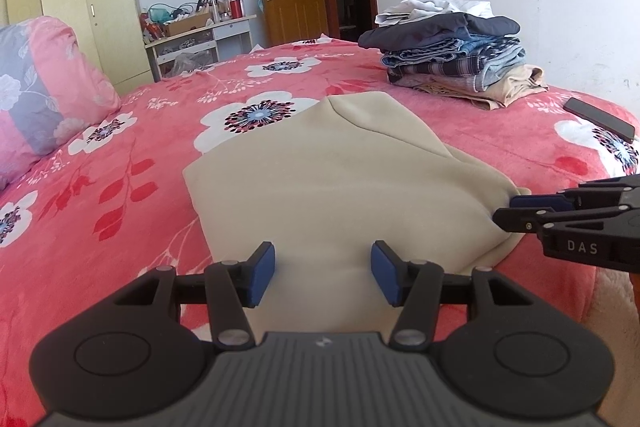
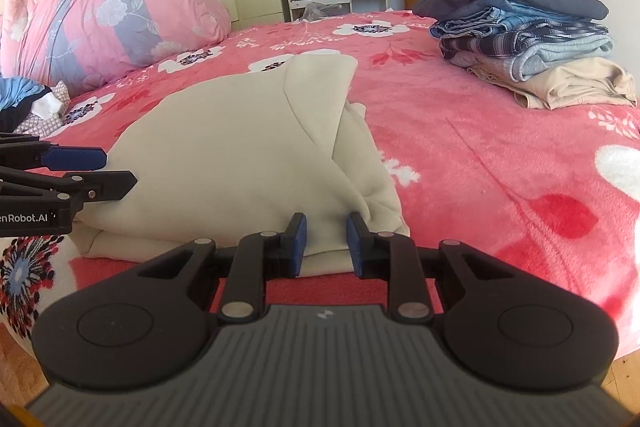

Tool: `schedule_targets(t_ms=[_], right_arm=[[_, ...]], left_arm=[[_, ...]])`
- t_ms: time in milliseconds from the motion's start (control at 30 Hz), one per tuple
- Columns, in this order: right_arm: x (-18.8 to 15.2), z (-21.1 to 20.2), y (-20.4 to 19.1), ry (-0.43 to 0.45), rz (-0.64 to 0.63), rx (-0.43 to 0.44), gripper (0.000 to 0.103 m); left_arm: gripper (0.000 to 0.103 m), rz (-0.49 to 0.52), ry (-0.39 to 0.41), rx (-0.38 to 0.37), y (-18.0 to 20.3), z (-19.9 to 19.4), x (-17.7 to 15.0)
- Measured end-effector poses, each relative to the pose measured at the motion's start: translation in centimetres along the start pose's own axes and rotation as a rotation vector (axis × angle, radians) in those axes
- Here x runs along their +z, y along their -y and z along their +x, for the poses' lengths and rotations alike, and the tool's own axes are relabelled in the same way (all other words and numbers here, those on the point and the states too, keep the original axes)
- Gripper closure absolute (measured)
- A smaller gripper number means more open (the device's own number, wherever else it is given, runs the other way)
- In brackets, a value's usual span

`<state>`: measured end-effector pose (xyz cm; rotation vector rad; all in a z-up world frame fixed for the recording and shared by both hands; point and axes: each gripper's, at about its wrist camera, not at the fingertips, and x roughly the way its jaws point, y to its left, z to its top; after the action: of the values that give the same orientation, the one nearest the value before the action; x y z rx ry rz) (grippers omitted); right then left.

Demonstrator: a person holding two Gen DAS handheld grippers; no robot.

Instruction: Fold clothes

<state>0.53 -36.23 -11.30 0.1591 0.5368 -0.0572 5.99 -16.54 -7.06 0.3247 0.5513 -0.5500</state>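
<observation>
Right now I have both grippers at the near edge of the bed point(image 1: 360, 75), which is covered in a pink blanket with white and red flowers. A beige hoodie point(image 1: 340, 179) lies folded on it, hood flat on top and pointing away from me.

My left gripper point(image 1: 323, 273) hangs just above the near hem of the hoodie with its blue pads spread apart; the fabric shows plainly between them and neither pad presses on it, so I read it as released. In the right wrist view it point(image 2: 116, 171) comes in from the left edge, at the hoodie's near left corner.

My right gripper point(image 2: 327, 241) sits at the near right corner of the hoodie point(image 2: 240, 147). Its jaws are narrow, with a strip of beige cloth visible in the gap. From this angle I cannot tell whether the pads actually pinch the cloth or only stand in front of it. From the left wrist camera the same gripper point(image 1: 506, 209) enters from the right, tips at the hoodie's bunched corner.

Further back on the right, a stack of folded clothes point(image 1: 452, 59) rests on the bed: beige at the bottom, then grey, plaid, denim, dark navy and white. A dark phone point(image 1: 600, 119) lies near the bed's right edge. A pink and grey floral pillow point(image 2: 112, 19) sits at the far left, with a small heap of unfolded clothes point(image 2: 28, 103) in front of it.
</observation>
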Motion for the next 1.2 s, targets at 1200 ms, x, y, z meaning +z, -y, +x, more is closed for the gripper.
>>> schedule_targets(t_ms=[1200], right_arm=[[-0.05, -0.17, -0.04, 0.000, 0.001, 0.000, 0.082]], left_arm=[[0.048, -0.007, -0.013, 0.021, 0.21, 0.04, 0.13]])
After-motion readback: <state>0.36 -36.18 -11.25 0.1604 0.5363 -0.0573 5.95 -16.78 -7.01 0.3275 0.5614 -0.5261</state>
